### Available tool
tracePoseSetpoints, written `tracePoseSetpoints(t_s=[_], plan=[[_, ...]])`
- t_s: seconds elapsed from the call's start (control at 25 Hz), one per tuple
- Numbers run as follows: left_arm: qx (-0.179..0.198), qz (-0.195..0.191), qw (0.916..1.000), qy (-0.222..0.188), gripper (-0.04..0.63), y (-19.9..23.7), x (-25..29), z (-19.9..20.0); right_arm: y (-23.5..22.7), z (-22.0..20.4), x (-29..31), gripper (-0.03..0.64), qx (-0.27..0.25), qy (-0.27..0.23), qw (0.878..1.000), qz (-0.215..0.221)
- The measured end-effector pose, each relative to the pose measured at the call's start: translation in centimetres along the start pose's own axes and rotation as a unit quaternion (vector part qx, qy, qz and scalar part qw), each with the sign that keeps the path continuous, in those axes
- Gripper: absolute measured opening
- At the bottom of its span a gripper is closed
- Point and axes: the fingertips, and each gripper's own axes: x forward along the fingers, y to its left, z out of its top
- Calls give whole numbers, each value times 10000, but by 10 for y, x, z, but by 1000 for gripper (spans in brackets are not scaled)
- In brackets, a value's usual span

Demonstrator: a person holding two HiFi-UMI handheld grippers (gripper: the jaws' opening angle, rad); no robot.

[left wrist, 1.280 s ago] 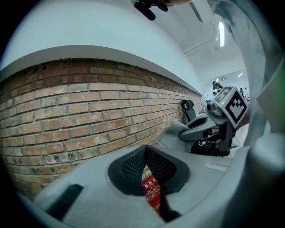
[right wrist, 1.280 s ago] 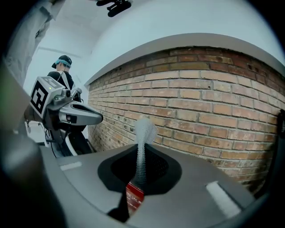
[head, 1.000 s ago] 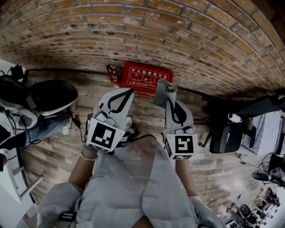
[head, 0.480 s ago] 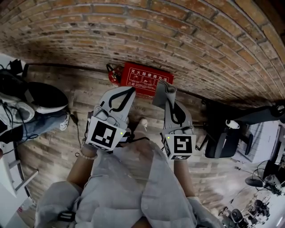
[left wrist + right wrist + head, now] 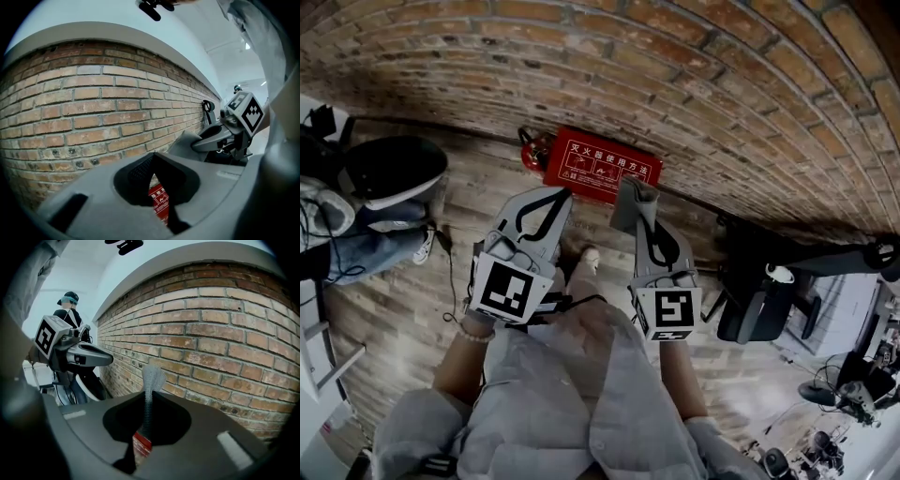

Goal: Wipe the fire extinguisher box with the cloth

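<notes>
Head view gives me two grippers, one cloth, one fire extinguisher box and one red extinguisher. The fire extinguisher box is a flat red case with white print and diagrams on its face. It lies on the wooden floor at the foot of the brick wall, with the extinguisher just beside its left end. My right gripper is clamped on the cloth, a grey woven fold that stands up out of the closed jaws in the right gripper view. My left gripper has its jaws together on nothing, and a sliver of the red box shows below them. I cannot tell whether the cloth touches the box.
</notes>
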Motion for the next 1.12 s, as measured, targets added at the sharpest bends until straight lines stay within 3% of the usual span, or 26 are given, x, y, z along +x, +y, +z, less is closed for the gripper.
tracePoseSetpoints(t_s=[0.4,0.68,1.12], plan=[[-168,277,9994,98,-3,23,13,-39,11,-32,58,25,-196,279,9985,435],[-63,506,9978,413,-3,40,23,-87,26,-50,105,25,-271,304,9955,861],[-358,790,9948,540,-3,62,40,-155,31,-94,193,25,-366,488,9935,964]])
